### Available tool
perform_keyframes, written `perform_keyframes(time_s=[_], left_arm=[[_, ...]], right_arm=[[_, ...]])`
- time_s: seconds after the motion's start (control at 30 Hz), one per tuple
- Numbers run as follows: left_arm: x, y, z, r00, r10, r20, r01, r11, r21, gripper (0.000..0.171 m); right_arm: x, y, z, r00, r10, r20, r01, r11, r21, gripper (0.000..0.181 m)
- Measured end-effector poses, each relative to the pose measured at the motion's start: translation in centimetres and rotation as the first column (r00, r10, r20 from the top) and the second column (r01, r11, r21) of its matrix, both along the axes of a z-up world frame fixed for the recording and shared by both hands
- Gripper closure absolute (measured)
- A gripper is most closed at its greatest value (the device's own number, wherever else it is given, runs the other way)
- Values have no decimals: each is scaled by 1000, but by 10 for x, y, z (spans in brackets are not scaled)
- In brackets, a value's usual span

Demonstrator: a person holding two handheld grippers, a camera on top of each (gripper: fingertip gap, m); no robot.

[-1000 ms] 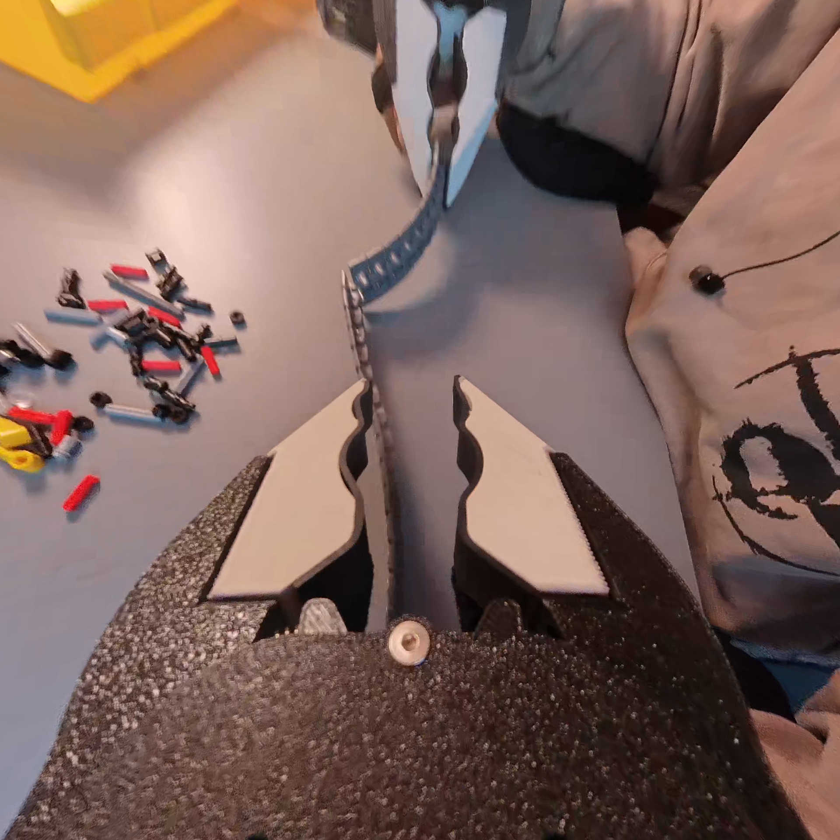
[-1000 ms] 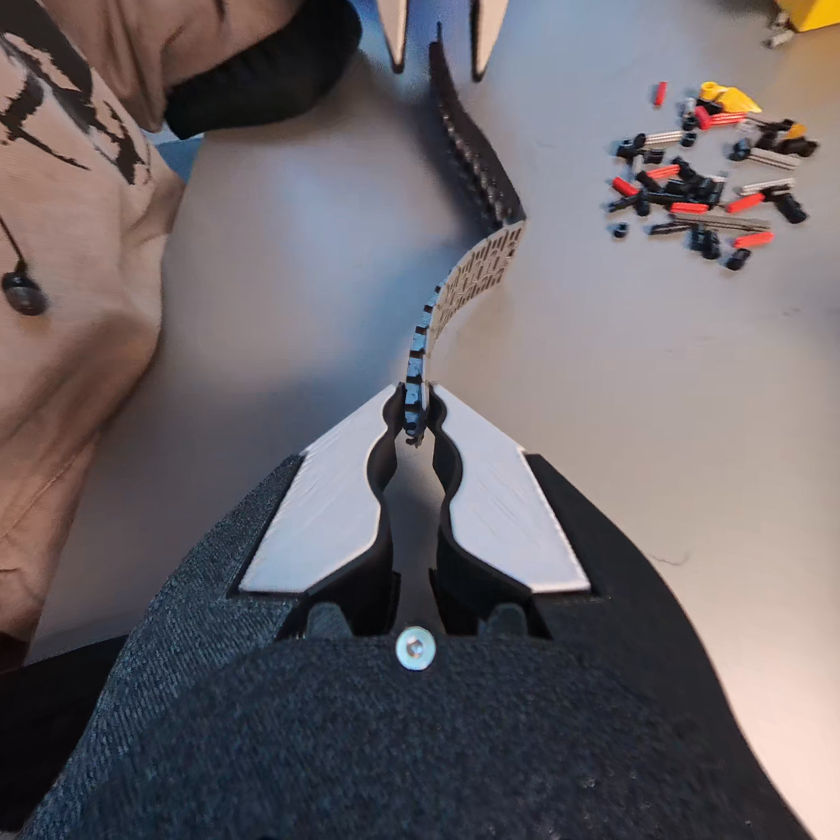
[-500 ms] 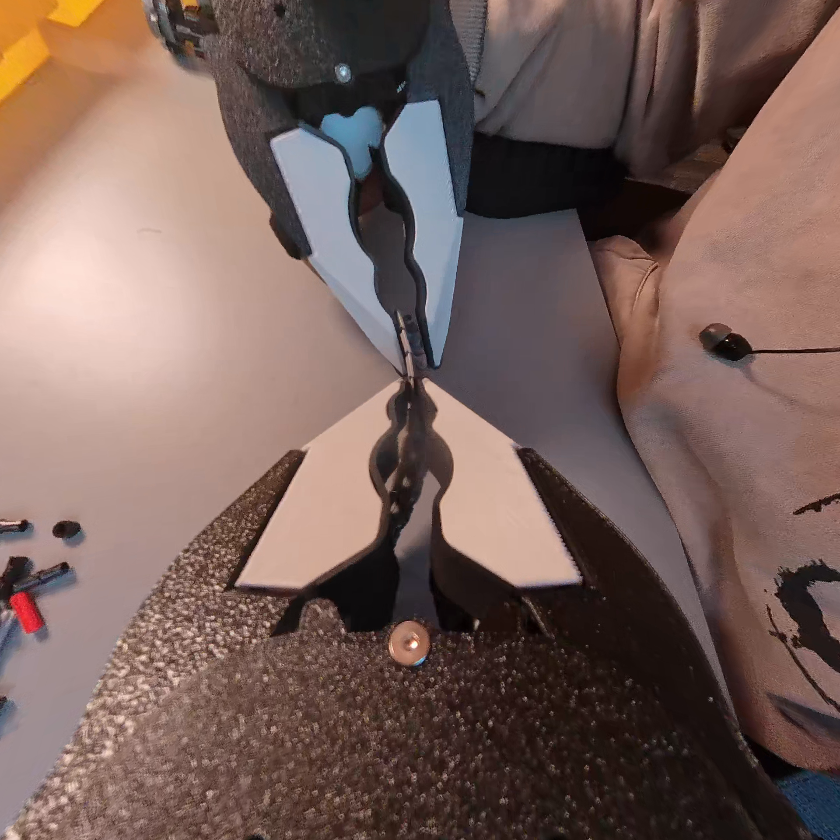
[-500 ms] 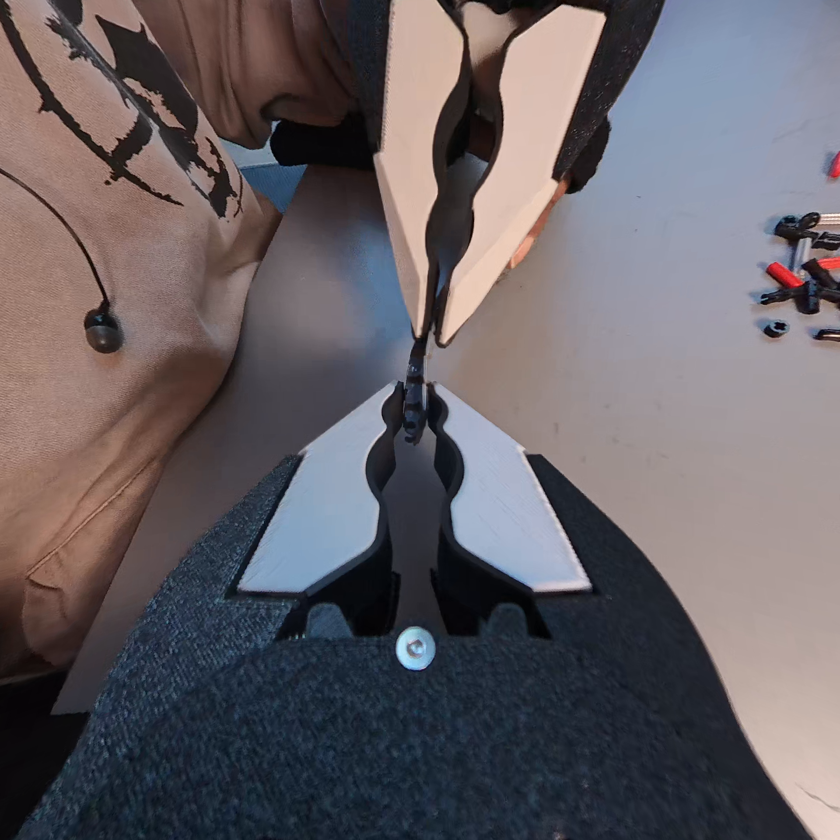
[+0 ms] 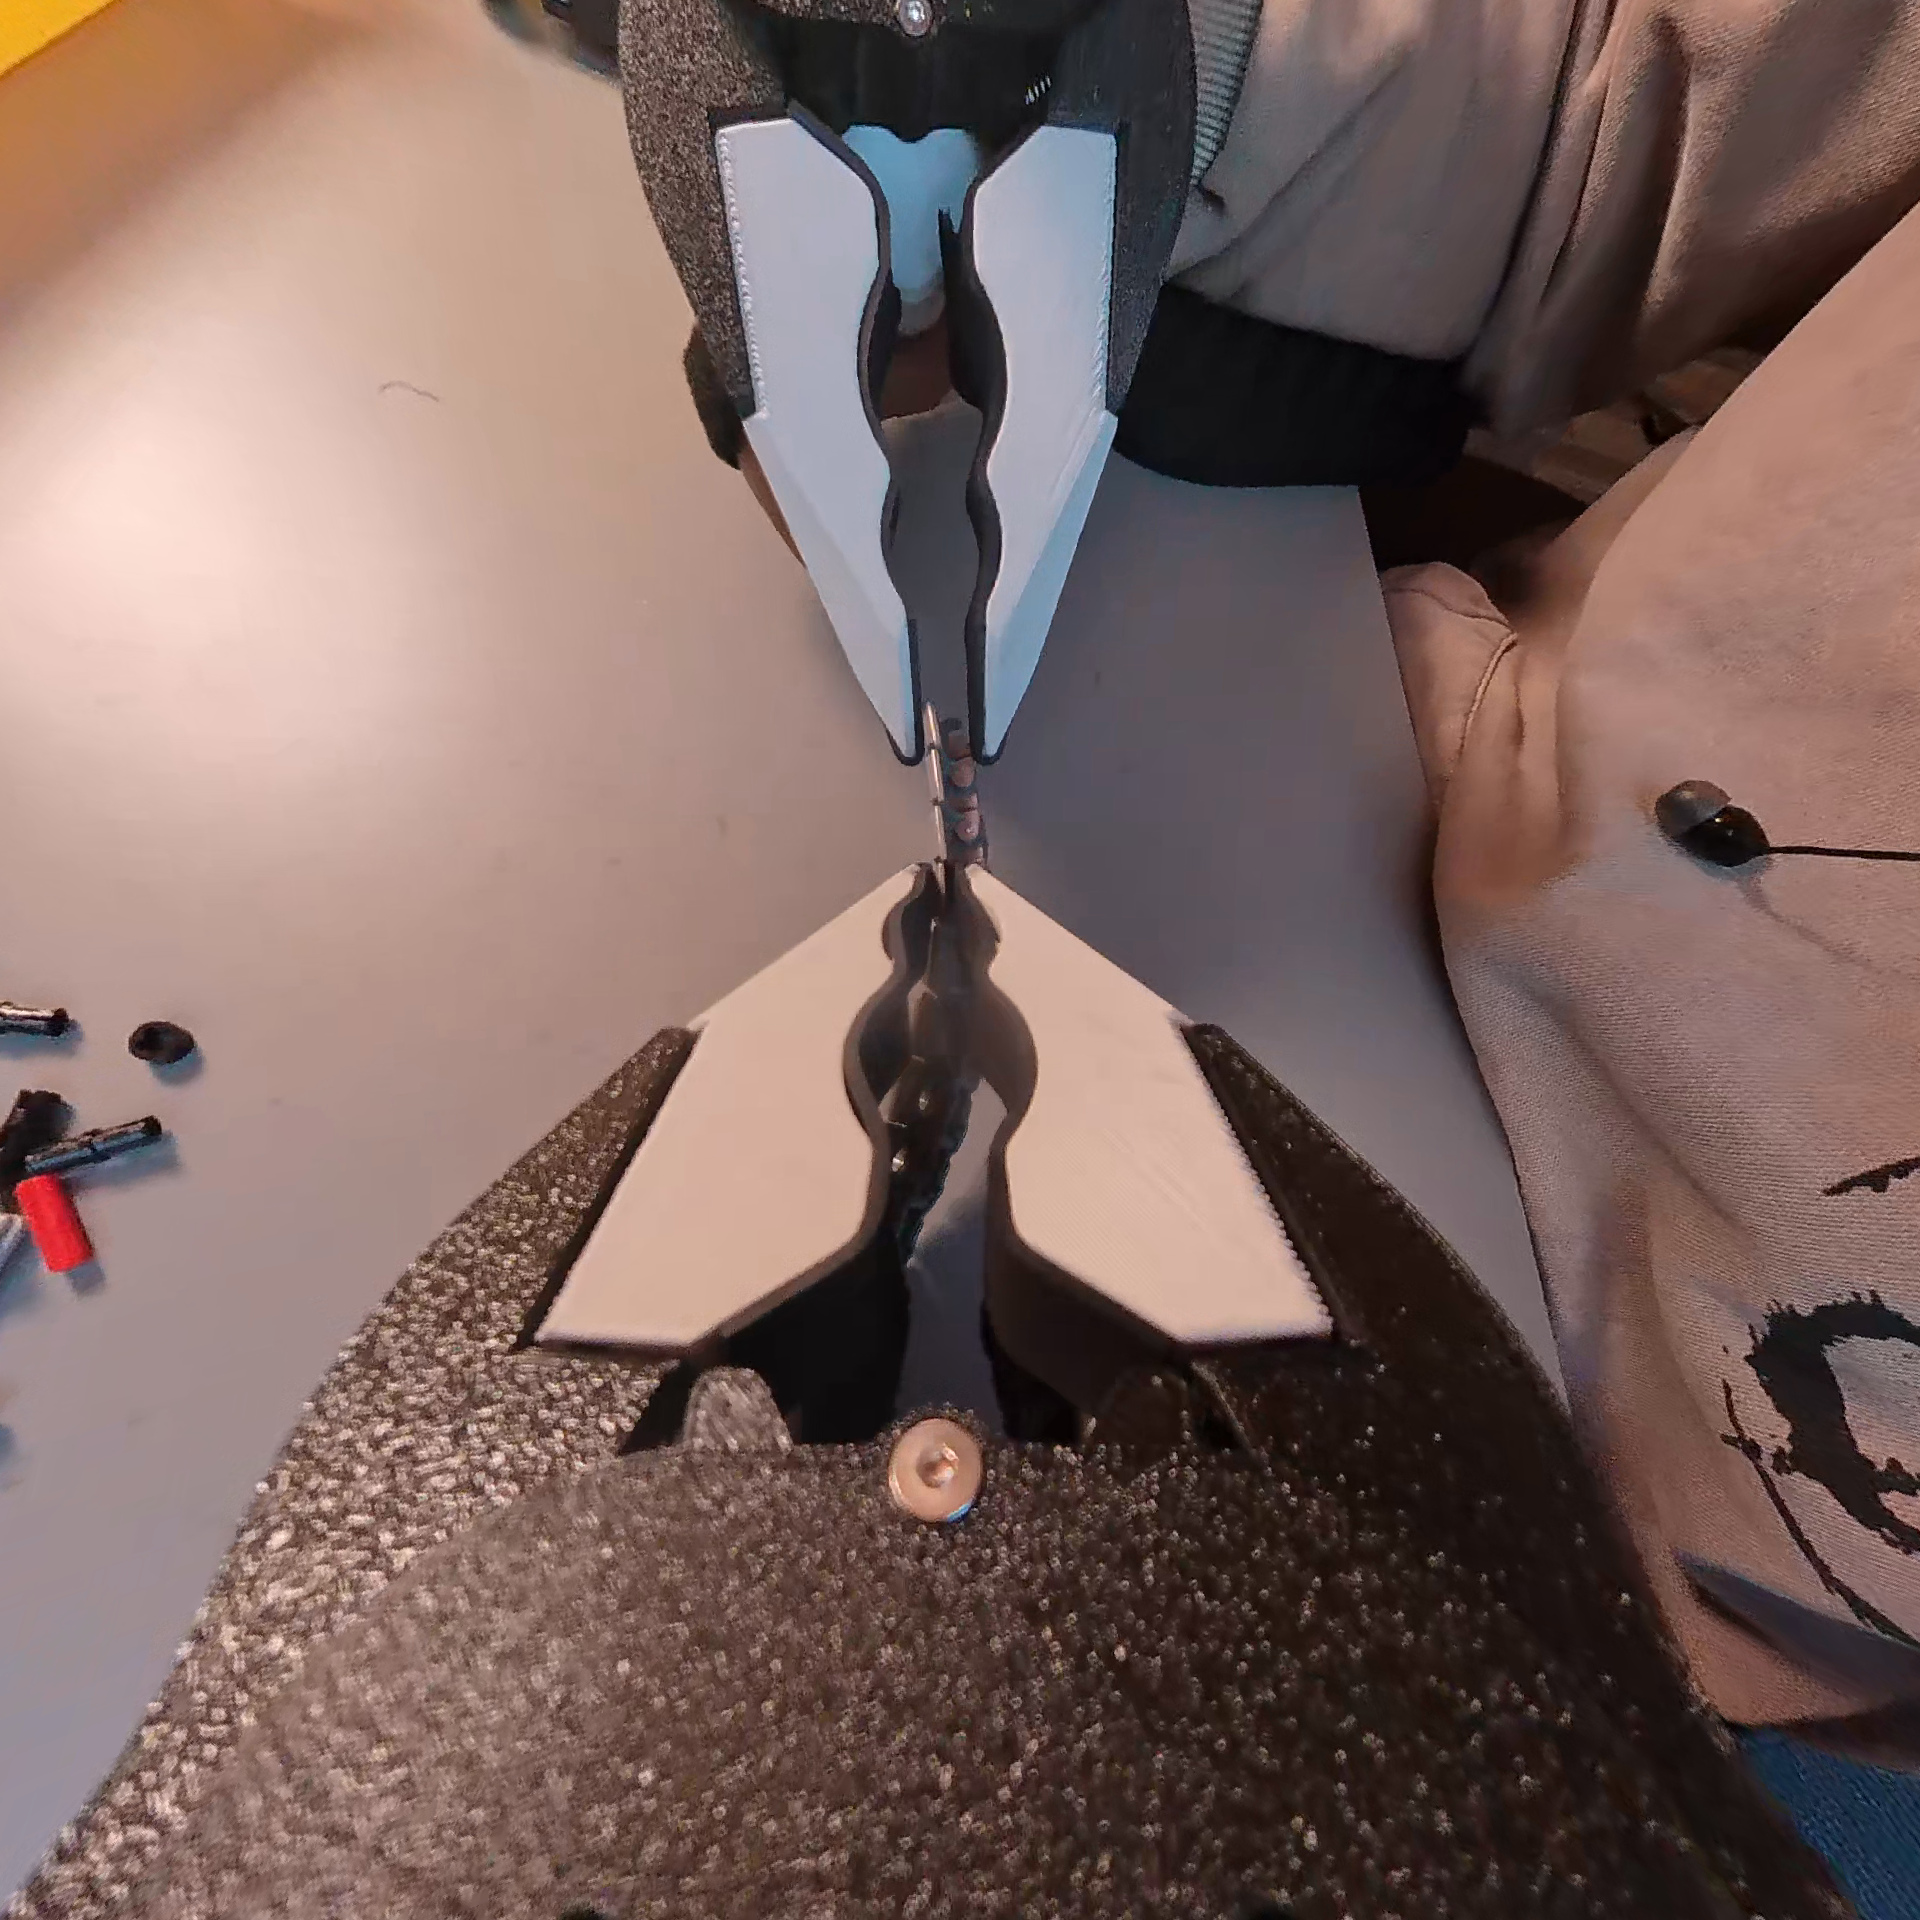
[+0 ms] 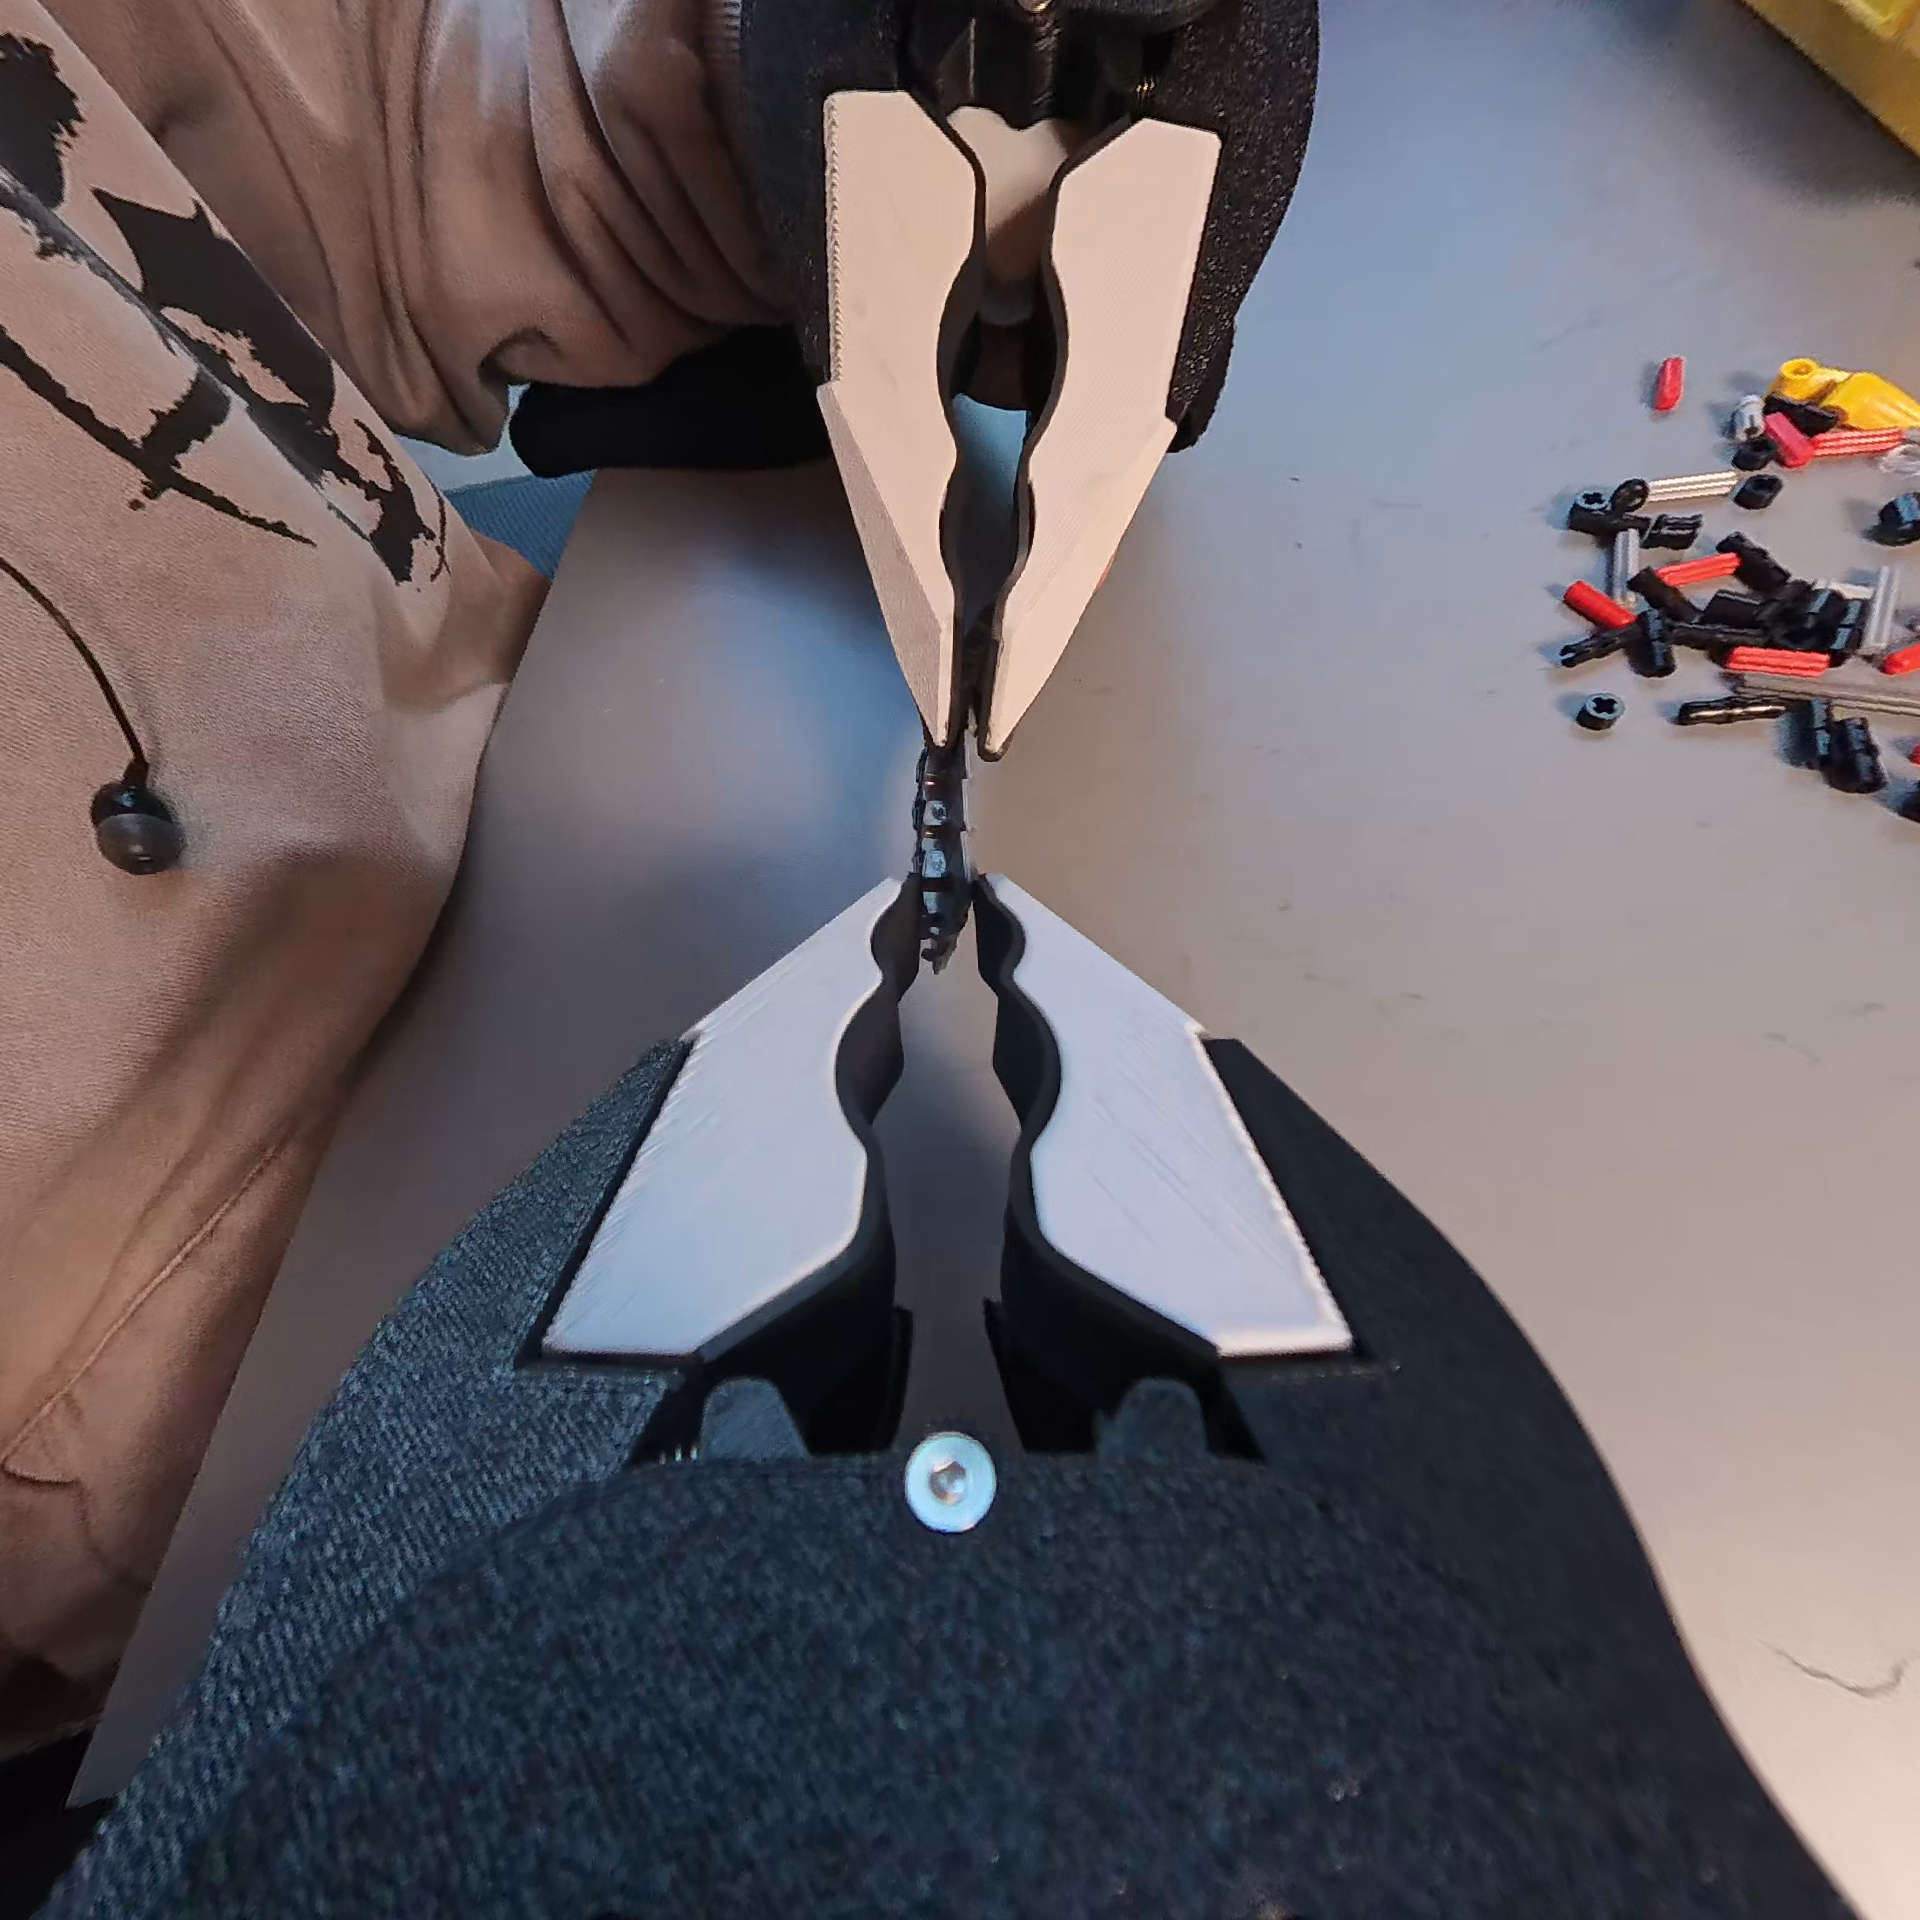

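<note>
Grey tabletop (image 5: 312, 623) fills most of both views, and a person's tan printed sweatshirt (image 6: 208, 727) takes the left side of the right wrist view and the right side of the left wrist view. Below centre in the left wrist view, the left gripper (image 5: 948, 878) has its white fingers (image 5: 748, 1174) closed to a point on a black toothed strip (image 5: 956, 805), whose length runs back between the fingers towards the gripper body. Directly above, at top centre, the right gripper (image 5: 948, 743) points down at it, tip facing tip, pinching the same strip with a slightly wider gap. Only a short stretch of strip shows between the two tips, raised above the table.

In the right wrist view the right gripper (image 6: 940, 894) clamps the strip's end, while the left gripper (image 6: 961, 743) hangs above.

Small black, red, grey and yellow plastic parts (image 6: 1756, 613) lie scattered at the right edge, well apart from the grippers.
</note>
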State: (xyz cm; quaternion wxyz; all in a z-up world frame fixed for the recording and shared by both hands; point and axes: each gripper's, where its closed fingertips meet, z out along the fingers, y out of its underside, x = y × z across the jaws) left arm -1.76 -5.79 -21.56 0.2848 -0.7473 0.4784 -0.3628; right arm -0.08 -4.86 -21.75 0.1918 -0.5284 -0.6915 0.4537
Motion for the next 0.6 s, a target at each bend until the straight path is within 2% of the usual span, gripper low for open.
perform_keyframes(time_s=[0.17, 0.3, 0.4, 0.5, 0.6], left_arm=[[17, -8, 7, 999, -42, 1, 42, 998, 51, 153], [16, -9, -14, 988, -62, -138, 74, 993, 87, 151], [-4, -3, -21, 981, -42, -189, 63, 992, 106, 149], [-29, 1, -14, 988, -5, -157, 14, 998, 58, 148], [-57, 1, -18, 982, 20, -190, -21, 1000, -7, 148]], right_arm=[[4, -11, -7, 999, 22, 30, -23, 999, 31, 174], [5, -10, -14, 997, 8, 73, -13, 998, 60, 175], [10, -11, -14, 995, 10, 98, -13, 999, 35, 175], [18, -11, -14, 993, 23, 112, -24, 1000, 7, 175], [26, -11, -14, 991, 47, 127, -48, 999, 1, 175]])
